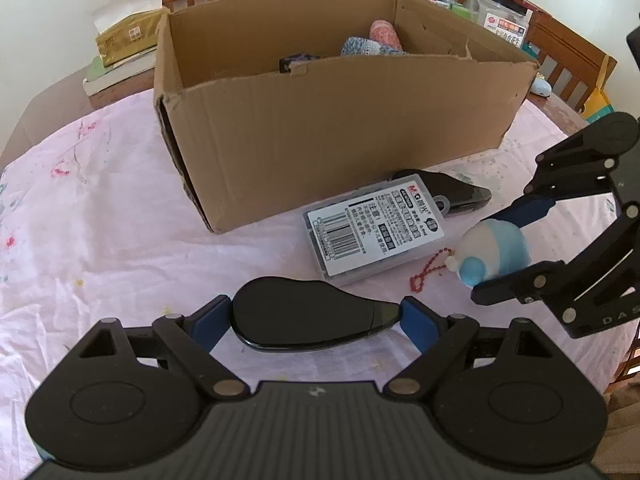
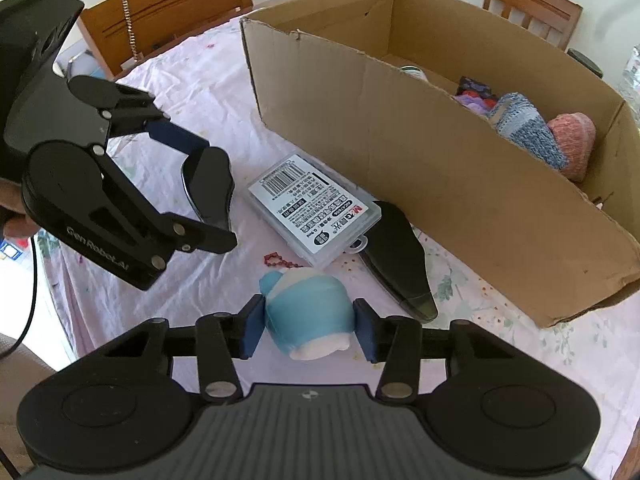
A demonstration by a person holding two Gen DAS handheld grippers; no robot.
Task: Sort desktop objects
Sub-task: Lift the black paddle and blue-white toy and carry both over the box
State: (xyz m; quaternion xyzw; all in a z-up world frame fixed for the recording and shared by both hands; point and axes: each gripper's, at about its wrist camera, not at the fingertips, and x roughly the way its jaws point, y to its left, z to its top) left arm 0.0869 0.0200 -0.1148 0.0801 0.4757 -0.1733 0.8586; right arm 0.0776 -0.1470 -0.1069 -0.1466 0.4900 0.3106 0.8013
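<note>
A pink floral tablecloth [image 1: 100, 216] covers the table, and a large open cardboard box [image 1: 320, 120] stands on it at the far side. Inside the box lie rolled knitted items, one blue [image 2: 520, 124] and one pink [image 2: 572, 144], with a dark purple item beside them that is too far back to identify.

In front of the box several things lie loose on the cloth. The left gripper [image 1: 316, 320] spans a black teardrop-shaped object [image 1: 308, 320] lengthwise: its blue pads [image 1: 206, 326] sit at both ends of the object, touching or very nearly so, with the jaws spread wide around it. From the left wrist view it is hard to tell whether the pads actually press on it.

The right gripper [image 2: 308, 328] pinches a soft blue-and-white plush toy [image 2: 308, 316] between its blue pads, jaws pressed against both sides. The toy's white end points toward the camera, and a red bead chain [image 2: 276, 258] trails from it on the cloth.

Between the two grippers and the box rests a clear plastic case [image 1: 376, 232] with a printed barcode label, lying flat. A second black teardrop-shaped object [image 2: 396, 256] lies partly under the case's far end, close to the box wall.

Wooden chairs [image 2: 168, 4] stand around the table, and a gold tissue box [image 1: 128, 40] sits left of the cardboard box.
</note>
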